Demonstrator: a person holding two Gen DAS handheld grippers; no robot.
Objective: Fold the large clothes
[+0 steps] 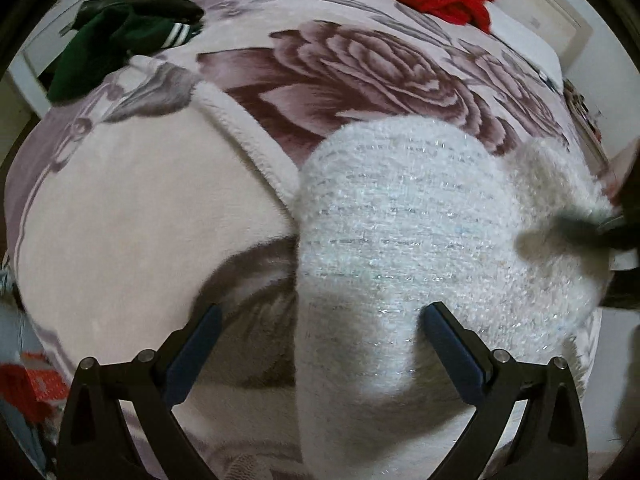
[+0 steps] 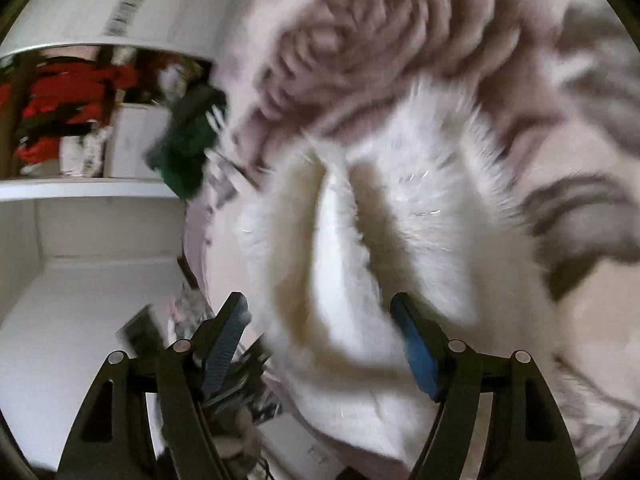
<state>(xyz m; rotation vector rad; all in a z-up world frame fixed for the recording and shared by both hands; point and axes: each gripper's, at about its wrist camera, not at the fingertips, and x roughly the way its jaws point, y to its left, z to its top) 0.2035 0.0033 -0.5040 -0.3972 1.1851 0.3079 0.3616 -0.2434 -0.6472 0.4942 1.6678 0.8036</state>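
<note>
The white sweater point(image 1: 400, 232) is lying on the flowered blanket point(image 1: 132, 200) already doubled into a narrow bundle, so folding is looking well advanced, with tidying probably remaining. The left gripper point(image 1: 320, 316) is hovering wide apart, empty, over its near edge; the right gripper point(image 2: 320, 308) is hanging partly spread above a raised fold, gripping nothing.

Left wrist view steeply down, close over white sweater point(image 1: 400, 240) on floral blanket point(image 1: 140, 200), right wrist view blurred, angled lower, both sharing sweater, blanket, green garment point(image 1: 120, 40).
</note>
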